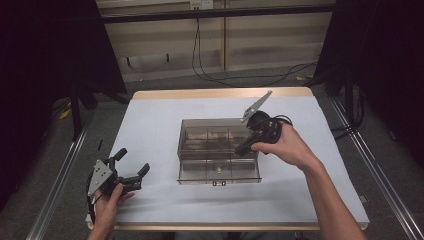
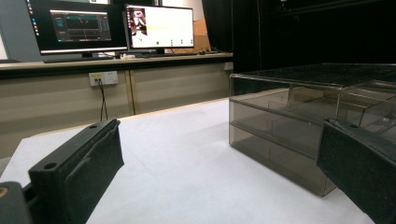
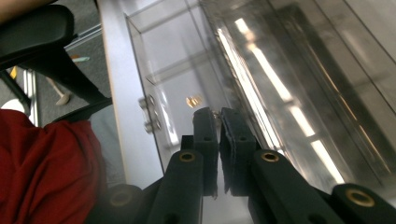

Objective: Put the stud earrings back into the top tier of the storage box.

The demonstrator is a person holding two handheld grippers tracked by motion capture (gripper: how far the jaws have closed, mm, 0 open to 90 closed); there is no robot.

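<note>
right claw (image 3: 218, 119): jaws pressed together, nothing visible between the pads; held above the open drawer, tips angled down toward its floor.
right claw, high view (image 1: 239, 150): sits at the right-hand end of the organizer box, over the seam between box and pulled-out drawer.
drawer (image 1: 250, 170): clear smoky plastic, pulled out toward the person from the bottom of the box; small metal latch on its front edge.
small gold item (image 3: 193, 100): lies on the drawer floor, just ahead of the right claw's tips and slightly to their left in the right gripper view; apart from the pads. In the high view it lies (image 1: 219, 169) mid-drawer, to the left of the claw. Too small to identify.
organizer box (image 1: 192, 135): transparent, divided into compartments, centred on the table.
left claw (image 1: 131, 166): jaws spread wide, empty; held low over the near-left corner of the table, well apart from the box.
left gripper view: box corner (image 2: 280, 126) stands between the two jaws, farther off, touching neither.
table (image 1: 155, 125): white top with wooden edge trim; bare room left, right and behind the box.
right-side margin: box to right table edge is open.
writing: two monitors (image 2: 159, 25) on the far bench are lit, text too small to read.
</note>
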